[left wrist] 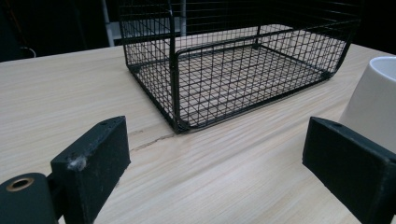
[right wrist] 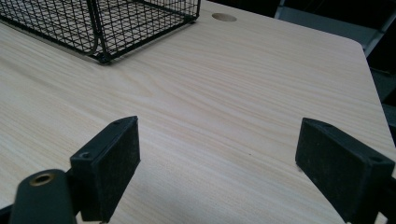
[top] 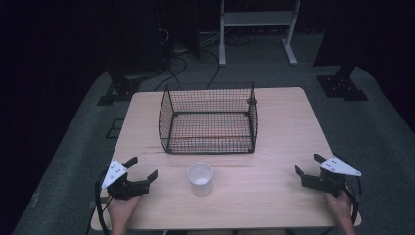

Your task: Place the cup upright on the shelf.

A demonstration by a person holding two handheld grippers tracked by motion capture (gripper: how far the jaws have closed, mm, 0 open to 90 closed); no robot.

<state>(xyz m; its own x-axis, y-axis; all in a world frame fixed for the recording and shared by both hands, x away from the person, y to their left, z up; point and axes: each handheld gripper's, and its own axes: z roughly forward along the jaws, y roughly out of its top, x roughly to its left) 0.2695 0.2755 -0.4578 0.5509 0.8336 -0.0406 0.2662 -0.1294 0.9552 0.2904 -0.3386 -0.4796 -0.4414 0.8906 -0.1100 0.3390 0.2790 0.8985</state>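
A white cup (top: 200, 178) stands upright near the front middle of the light wooden table (top: 284, 132); its side shows at the right edge of the left gripper view (left wrist: 373, 100). Behind it sits an empty black wire basket (top: 209, 119), also seen ahead in the left gripper view (left wrist: 233, 65) and at the upper left of the right gripper view (right wrist: 102, 23). My left gripper (top: 143, 169) (left wrist: 215, 163) rests open at the front left, the cup just to its right. My right gripper (top: 308, 164) (right wrist: 219, 168) is open at the front right, over bare wood.
A round hole (right wrist: 224, 17) marks the table's far corner in the right gripper view. Beyond the table, the dark floor holds a white frame stand (top: 257, 29), black stand bases (top: 342, 85) and cables (top: 181, 63).
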